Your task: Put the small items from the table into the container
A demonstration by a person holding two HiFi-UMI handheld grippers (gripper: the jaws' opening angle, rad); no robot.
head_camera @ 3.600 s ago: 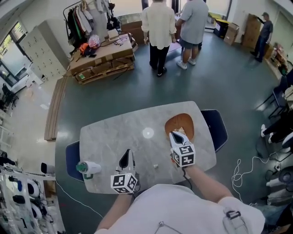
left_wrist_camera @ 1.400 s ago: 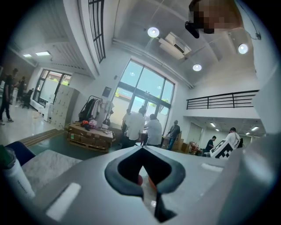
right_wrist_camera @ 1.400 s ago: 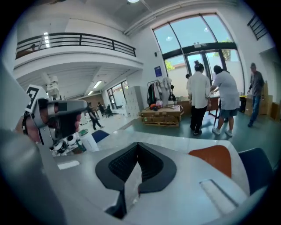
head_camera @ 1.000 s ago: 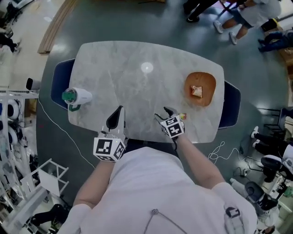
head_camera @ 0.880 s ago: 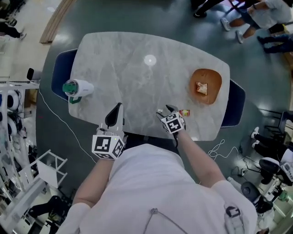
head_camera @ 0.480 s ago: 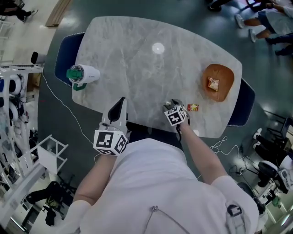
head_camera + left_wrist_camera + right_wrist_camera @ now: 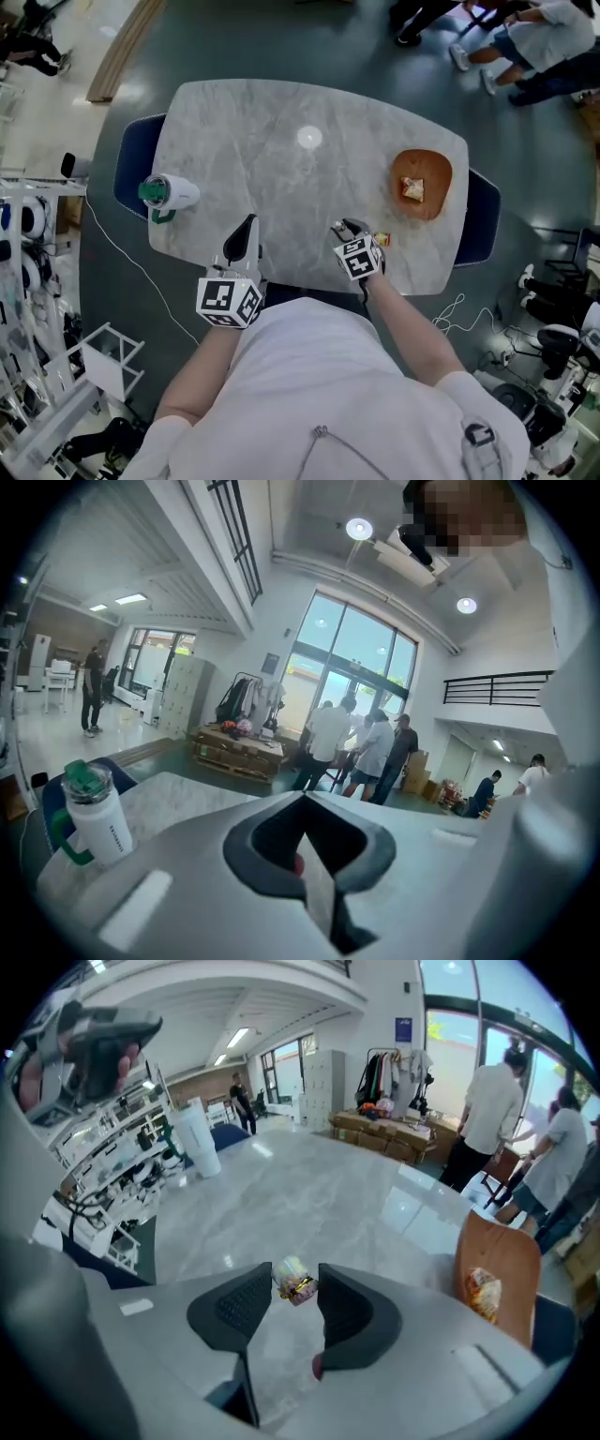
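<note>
A small wrapped candy sits between the pads of my right gripper, whose jaws are closing; both pads touch it, just above the marble table. In the head view my right gripper is at the table's near edge, with a red and yellow packet lying just right of it. The brown wooden bowl stands further right and holds one snack packet. My left gripper hovers over the near edge, shut and holding nothing.
A white bottle with a green lid stands at the table's left end. Blue chairs sit at both ends of the table. People stand on the floor beyond the far right corner. A cable lies on the floor.
My right gripper's jaws have narrowed from wide open onto the candy. The left gripper stays about where it was. The head view has shifted.
</note>
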